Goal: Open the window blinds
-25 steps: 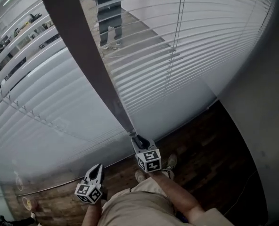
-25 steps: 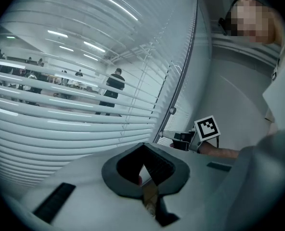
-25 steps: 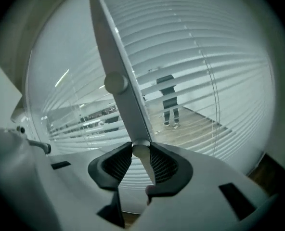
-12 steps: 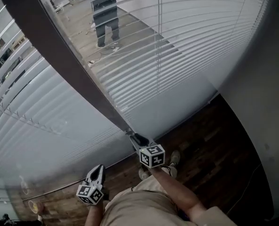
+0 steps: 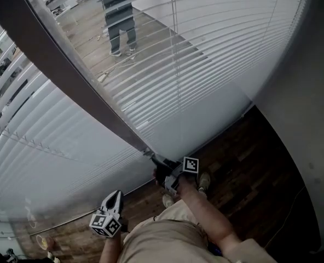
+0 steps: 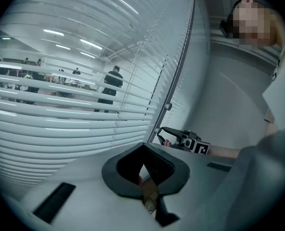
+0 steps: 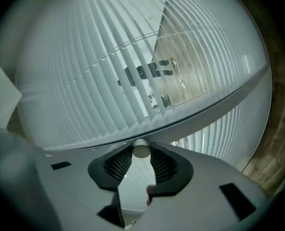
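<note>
1. Right gripper view has the right gripper [image 7: 141, 154] clamped, jaws about half apart, on the white end of the tilt wand [image 7: 141, 148], just under the blinds [image 7: 99, 71]. Squeeze firm so it can't slip
2. Twist by rolling the wrist around the wand's own line, no sideways tug
3. Slats right of the dark frame post [image 5: 74, 78] already show the room beyond, so I'd guess little turning is left
4. Left gripper [image 5: 117, 193] is closed, empty, down low. Leave it there

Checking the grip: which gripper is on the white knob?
The right gripper: its jaws clamp the white knob at the dark frame. The left gripper hangs apart, jaws shut on nothing.
</note>
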`<action>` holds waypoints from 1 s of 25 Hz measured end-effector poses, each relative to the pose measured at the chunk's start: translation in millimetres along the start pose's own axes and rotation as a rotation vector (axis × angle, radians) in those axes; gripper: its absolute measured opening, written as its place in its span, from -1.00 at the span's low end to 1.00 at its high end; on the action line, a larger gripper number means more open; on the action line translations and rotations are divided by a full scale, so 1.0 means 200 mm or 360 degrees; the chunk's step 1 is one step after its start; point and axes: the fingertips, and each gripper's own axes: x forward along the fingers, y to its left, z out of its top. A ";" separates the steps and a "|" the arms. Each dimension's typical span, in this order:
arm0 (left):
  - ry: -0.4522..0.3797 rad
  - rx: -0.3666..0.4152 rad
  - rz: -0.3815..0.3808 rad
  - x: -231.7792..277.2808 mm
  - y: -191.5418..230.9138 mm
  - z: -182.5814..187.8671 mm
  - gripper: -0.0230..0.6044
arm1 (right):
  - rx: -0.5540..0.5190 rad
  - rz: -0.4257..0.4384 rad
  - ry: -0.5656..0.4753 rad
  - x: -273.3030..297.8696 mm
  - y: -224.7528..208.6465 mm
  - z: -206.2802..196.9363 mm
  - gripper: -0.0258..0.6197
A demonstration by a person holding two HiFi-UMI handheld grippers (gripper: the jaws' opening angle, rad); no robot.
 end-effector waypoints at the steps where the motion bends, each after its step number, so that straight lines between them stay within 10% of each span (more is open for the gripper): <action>1: 0.0003 0.0000 -0.0002 0.00 0.01 0.02 -0.91 | -0.0126 -0.0029 -0.0002 0.02 0.02 0.00 -0.55; 5: 0.0008 -0.0006 -0.0005 0.02 0.06 0.02 -0.90 | -0.0932 -0.0322 -0.0002 0.03 0.04 0.01 -0.38; 10: 0.0024 0.0002 -0.0004 0.03 0.04 -0.03 -0.91 | -0.2556 -0.0868 0.0170 -0.02 0.04 -0.08 -0.36; 12: 0.0029 0.0007 -0.0011 0.04 0.03 -0.04 -0.91 | -0.2843 -0.0928 0.0178 0.01 0.07 -0.11 -0.37; 19: 0.0026 0.0023 -0.0036 0.03 -0.03 -0.02 -0.91 | -0.2842 -0.1003 0.0121 0.06 0.05 -0.10 -0.54; 25: 0.0036 0.0022 -0.0027 0.03 0.00 -0.04 -0.90 | -0.1606 -0.0574 0.0009 0.04 0.00 -0.03 -0.54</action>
